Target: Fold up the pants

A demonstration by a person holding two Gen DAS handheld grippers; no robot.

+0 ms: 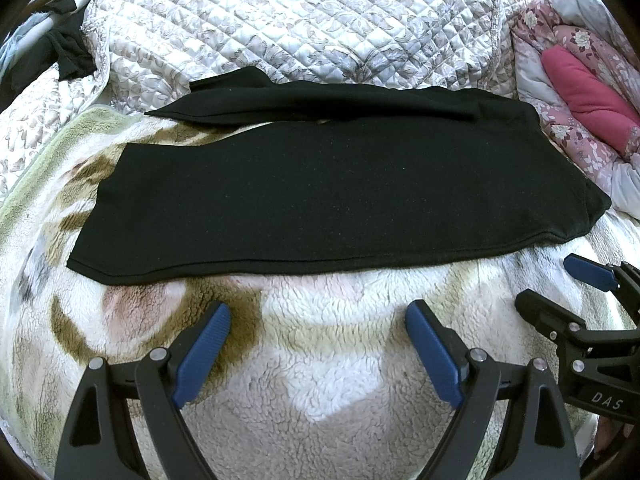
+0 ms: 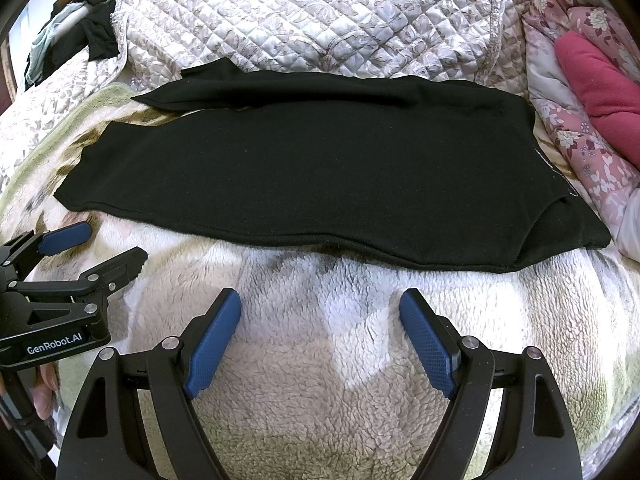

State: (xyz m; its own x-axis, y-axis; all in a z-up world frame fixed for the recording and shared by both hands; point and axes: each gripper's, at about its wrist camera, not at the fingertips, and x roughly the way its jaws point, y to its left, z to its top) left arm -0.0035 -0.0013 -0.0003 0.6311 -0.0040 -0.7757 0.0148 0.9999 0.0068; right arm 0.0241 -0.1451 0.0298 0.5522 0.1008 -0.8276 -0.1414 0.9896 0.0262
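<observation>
Black pants (image 1: pixel 328 196) lie flat across a fleece blanket, legs pointing left and waist at the right; the far leg is narrower and partly folded. The same pants (image 2: pixel 304 176) fill the middle of the right wrist view. My left gripper (image 1: pixel 318 312) is open just short of the near hem edge, holding nothing. My right gripper (image 2: pixel 320 300) is open too, a little in front of the near edge, also empty. Each gripper shows in the other's view: the right gripper (image 1: pixel 552 284) at the right edge, the left gripper (image 2: pixel 112 244) at the left edge.
The pants rest on a cream and brown fleece blanket (image 1: pixel 320 380) over a bed. A quilted grey-white cover (image 1: pixel 304 16) lies behind. Pink floral bedding with a magenta pillow (image 1: pixel 592 100) is at the right. Dark clothes (image 1: pixel 68 52) hang at the far left.
</observation>
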